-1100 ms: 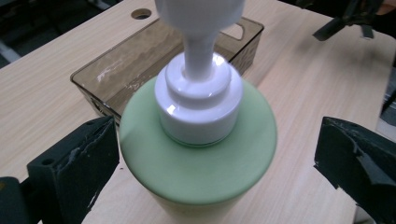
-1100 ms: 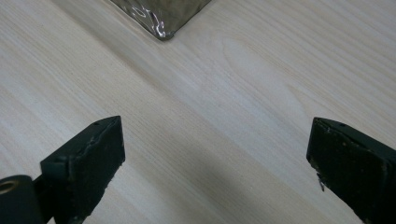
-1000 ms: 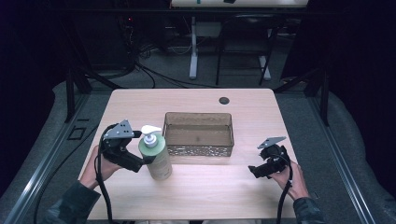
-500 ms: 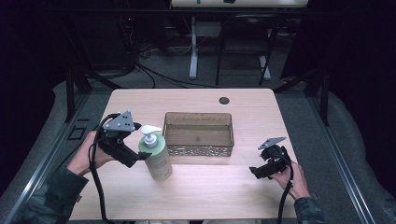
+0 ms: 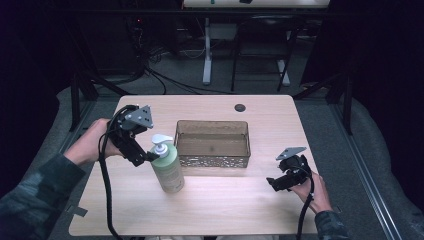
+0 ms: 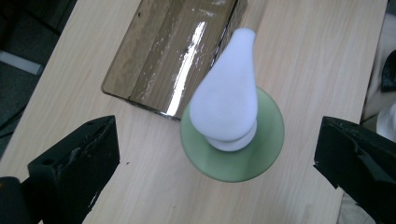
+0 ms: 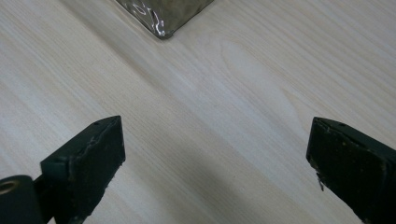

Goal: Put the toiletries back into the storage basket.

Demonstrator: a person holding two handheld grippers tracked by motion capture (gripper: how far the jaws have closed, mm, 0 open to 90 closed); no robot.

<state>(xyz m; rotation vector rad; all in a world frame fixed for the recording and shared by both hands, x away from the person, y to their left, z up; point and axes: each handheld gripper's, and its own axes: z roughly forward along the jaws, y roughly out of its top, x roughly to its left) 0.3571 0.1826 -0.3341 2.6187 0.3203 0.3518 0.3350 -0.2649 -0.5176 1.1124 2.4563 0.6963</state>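
green bottle (image 5: 168, 170), white pump (image 6: 226, 95), brown basket (image 5: 213, 160)

Looking straight down past my left gripper (image 6: 217, 182) at the bottle (image 6: 233, 140), green body with the white pump (image 6: 226, 100) on top. My jaws are spread wide, one on each side of the bottle, neither touching it. The brown basket (image 6: 159, 51) sits just beyond the bottle, a corner right next to it, all on the wood table (image 6: 308, 70).

left claw (image 5: 150, 156) gaping, right claw (image 5: 272, 182) gaping, low
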